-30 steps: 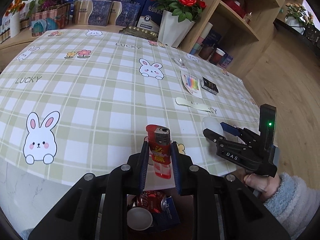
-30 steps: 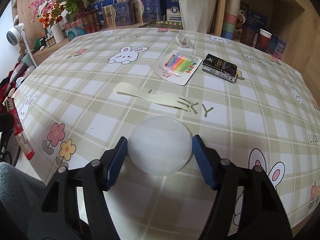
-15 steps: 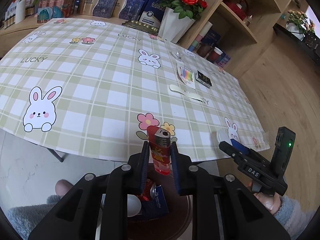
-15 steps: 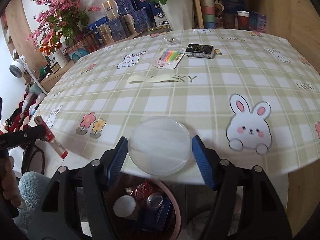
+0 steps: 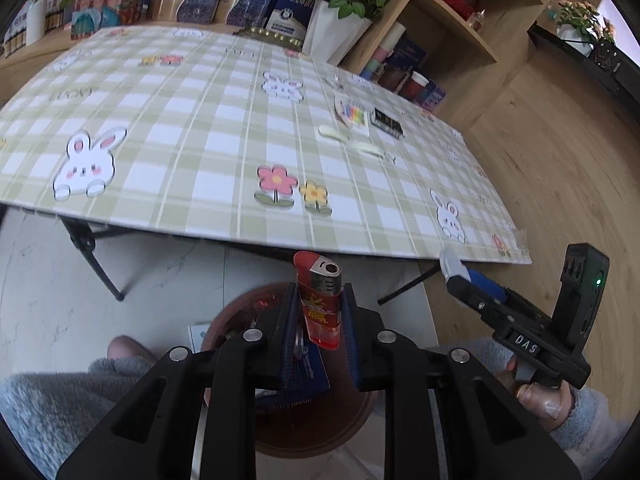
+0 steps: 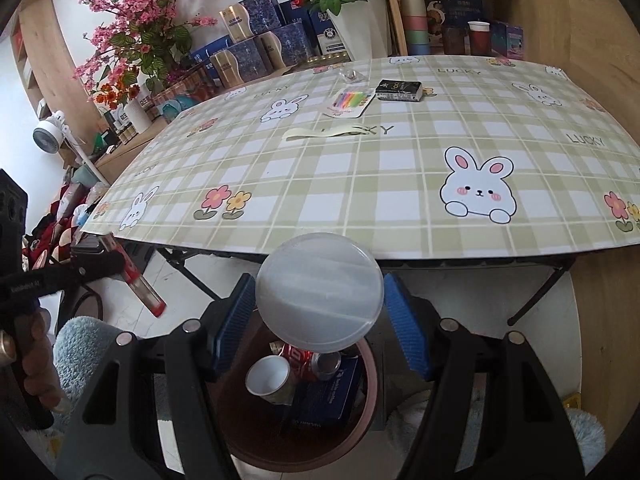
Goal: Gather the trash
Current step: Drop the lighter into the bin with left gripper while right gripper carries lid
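While my left gripper [image 5: 318, 316] hangs off the near edge of the surface [image 5: 224, 148], its fingers [image 5: 289, 320] are pinched nearly together on a red lighter [image 5: 319, 304], which stands upright between them with its metal head on top. Below it sits the brown trash bin [image 6: 370, 392] on the floor, and the lighter is above the bin's rim. My left hand [image 6: 28, 344] grips the handle low at the side, sleeve in pale fleece. Further right, my right gripper [image 6: 320, 312] has its blue-padded fingers [image 6: 408, 332] spread wide around a clear round plastic lid [image 6: 320, 292], one pad at each edge of the disc, the lid held tilted over the bin's mouth. Inside the bin I see a white paper cup [image 6: 267, 376], a crushed red can [image 6: 310, 362] and a blue box [image 6: 334, 396]. Back on the surface lie a pale fork [image 6: 328, 133], a card of coloured strips [image 6: 349, 101] and a small black box [image 6: 399, 90], well apart from both grippers.
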